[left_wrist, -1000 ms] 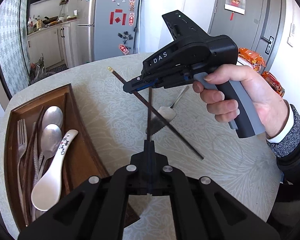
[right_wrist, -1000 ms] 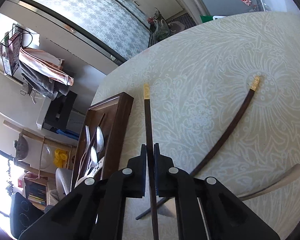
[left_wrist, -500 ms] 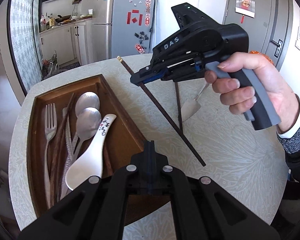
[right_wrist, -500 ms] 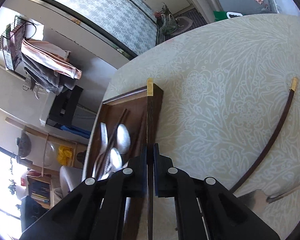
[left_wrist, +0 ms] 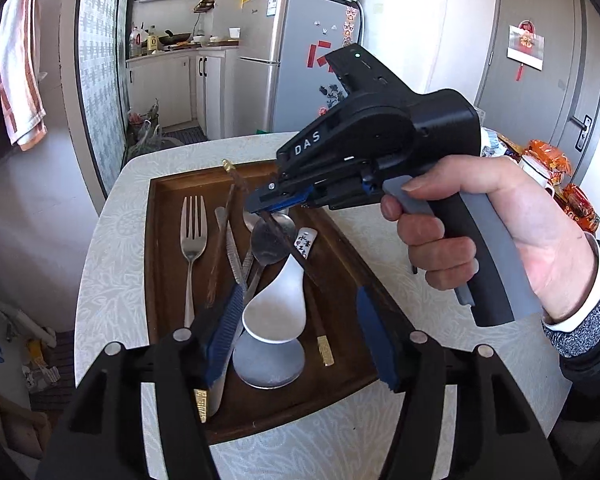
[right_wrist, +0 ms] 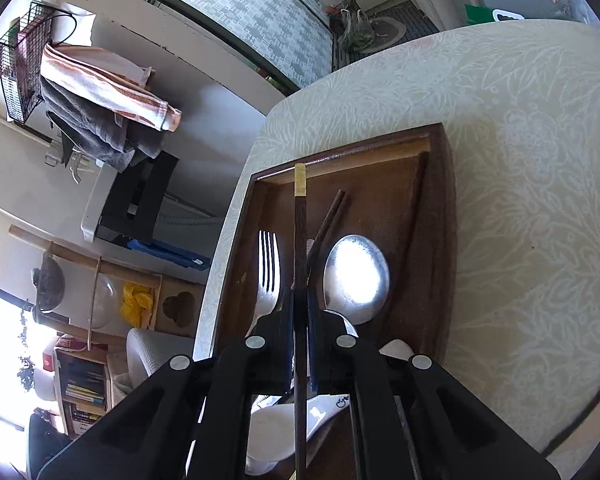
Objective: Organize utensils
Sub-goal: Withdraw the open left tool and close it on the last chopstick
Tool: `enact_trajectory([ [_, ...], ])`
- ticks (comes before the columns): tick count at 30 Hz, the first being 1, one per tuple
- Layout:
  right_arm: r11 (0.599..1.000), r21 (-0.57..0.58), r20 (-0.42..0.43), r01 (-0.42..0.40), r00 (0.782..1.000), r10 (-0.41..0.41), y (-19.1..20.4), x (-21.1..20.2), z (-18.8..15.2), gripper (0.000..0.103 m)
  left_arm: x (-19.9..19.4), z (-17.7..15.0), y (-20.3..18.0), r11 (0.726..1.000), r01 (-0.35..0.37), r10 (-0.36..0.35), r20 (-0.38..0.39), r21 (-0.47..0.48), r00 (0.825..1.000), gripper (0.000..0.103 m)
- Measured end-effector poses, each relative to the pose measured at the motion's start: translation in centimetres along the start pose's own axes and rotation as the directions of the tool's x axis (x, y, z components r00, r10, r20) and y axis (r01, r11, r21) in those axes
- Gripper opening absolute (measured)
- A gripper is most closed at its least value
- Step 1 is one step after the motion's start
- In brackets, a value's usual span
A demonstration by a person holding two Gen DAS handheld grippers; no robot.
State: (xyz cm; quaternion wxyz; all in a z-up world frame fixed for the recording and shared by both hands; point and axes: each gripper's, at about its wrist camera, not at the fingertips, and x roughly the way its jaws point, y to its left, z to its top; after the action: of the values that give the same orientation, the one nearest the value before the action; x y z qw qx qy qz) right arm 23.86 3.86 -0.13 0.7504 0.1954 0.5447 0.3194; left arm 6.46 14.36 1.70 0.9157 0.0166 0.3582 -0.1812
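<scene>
Right gripper (left_wrist: pixel 260 210), over bare table a second ago, now positioned over wooden tray (left_wrist: pixel 156 264); fingers clamped on dark chopstick (right_wrist: pixel 300 248). Left gripper (left_wrist: pixel 296 340), shut earlier, now spread wide, nothing held. Chopstick: slender, dark brown, gold-capped end, held tilted above tray. Fork (left_wrist: pixel 193 236), metal spoons (left_wrist: pixel 270 240), white ceramic spoon (left_wrist: pixel 278 308), other chopsticks contained in tray.
</scene>
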Motion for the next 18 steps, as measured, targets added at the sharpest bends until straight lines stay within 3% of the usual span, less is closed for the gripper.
enact_trajectory([
  [3, 1.0, -0.006, -0.006, 0.012, 1.0, -0.012, 0.2, -0.1, -0.2, 0.017, 0.0, -0.3, -0.1, 1.0, -0.002, 0.002, -0.006, 0.002, 1.0, 0.065],
  [4, 1.0, -0.007, -0.003, 0.011, 1.0, -0.011, 0.3, -0.3, -0.3, 0.034, 0.1, -0.3, -0.2, 1.0, 0.0, 0.0, -0.008, 0.001, 1.0, 0.066],
  [5, 1.0, -0.008, 0.004, 0.001, 1.0, -0.001, 0.2, -0.7, -0.3, 0.045, 0.1, -0.2, -0.4, 1.0, 0.002, -0.002, -0.008, 0.004, 1.0, 0.066],
  [11, 0.998, -0.066, 0.07, 0.006, 0.998, -0.001, -1.4, -6.6, -0.4, 0.05, 0.7, 0.4, -1.9, 0.999, 0.028, -0.028, -0.013, 0.029, 1.0, 0.067],
  [18, 0.998, -0.019, 0.17, 0.059, 0.984, -0.055, -9.2, -14.2, 0.1, 0.052, 5.4, 0.9, -6.5, 0.993, 0.074, -0.067, -0.071, 0.09, 0.995, 0.067],
])
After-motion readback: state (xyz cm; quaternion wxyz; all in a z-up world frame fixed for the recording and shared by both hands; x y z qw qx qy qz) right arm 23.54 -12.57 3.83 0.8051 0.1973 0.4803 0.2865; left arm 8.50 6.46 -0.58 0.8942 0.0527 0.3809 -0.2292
